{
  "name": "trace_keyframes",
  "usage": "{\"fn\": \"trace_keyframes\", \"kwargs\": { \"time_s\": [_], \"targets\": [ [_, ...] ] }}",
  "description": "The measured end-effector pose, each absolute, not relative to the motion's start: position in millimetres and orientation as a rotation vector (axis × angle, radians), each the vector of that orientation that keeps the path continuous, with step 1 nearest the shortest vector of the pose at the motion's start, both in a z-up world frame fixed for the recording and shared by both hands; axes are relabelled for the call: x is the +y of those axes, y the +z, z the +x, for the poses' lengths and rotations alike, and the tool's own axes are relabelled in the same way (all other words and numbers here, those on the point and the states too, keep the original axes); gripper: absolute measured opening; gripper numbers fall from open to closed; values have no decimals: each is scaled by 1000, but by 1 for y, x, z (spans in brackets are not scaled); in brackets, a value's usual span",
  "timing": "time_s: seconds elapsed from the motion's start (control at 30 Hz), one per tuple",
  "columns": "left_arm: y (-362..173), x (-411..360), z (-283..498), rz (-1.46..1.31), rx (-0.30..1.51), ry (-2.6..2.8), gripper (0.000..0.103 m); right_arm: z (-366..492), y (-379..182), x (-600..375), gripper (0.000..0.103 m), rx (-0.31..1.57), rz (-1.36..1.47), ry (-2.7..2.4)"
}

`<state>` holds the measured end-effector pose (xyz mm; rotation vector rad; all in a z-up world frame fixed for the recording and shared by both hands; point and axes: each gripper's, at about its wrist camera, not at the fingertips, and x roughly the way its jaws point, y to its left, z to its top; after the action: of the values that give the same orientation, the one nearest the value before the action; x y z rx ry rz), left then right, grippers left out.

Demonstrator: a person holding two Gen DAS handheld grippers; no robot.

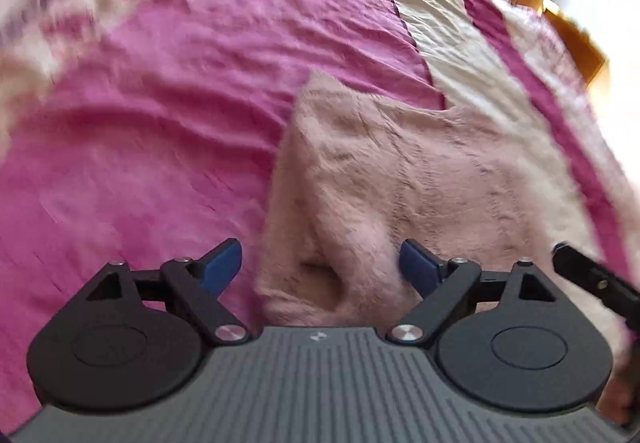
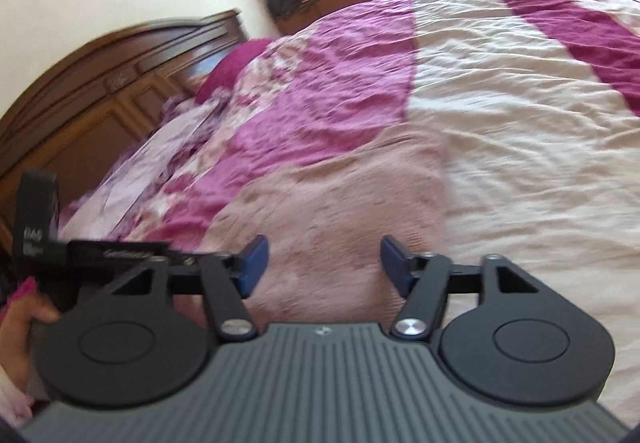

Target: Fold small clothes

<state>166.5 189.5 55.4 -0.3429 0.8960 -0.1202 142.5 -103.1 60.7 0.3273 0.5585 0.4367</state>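
Left gripper (image 1: 320,267): jaws wide apart, holding nothing, hanging over the near edge of the sweater (image 1: 400,179). Right gripper (image 2: 324,263): jaws wide apart, empty, above the same sweater (image 2: 332,203). Sweater: fuzzy, pale pink knit, lying on the bed (image 1: 140,123) cover, spread ahead of both pairs of jaws; one corner peaked, a fold hollow near the left jaws. Cover: magenta with cream bands, creased
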Motion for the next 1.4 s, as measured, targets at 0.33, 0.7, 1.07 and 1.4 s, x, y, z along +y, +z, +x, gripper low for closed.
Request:
{"fn": "trace_keyframes", "kwargs": {
  "time_s": [0.33,0.7,1.07,1.4],
  "targets": [
    [32,182,169,-500,900,-220,98,181,13,-136,71,738,583,464],
    [40,181,164,-662,856,-248,49,195,37,-128,43,740,645,531],
    [84,141,108,-682,858,-324,48,150,94,-167,42,724,673,553],
    [85,83,26,-667,930,-388,48,64,98,-222,42,742,674,474]
  ]
}}
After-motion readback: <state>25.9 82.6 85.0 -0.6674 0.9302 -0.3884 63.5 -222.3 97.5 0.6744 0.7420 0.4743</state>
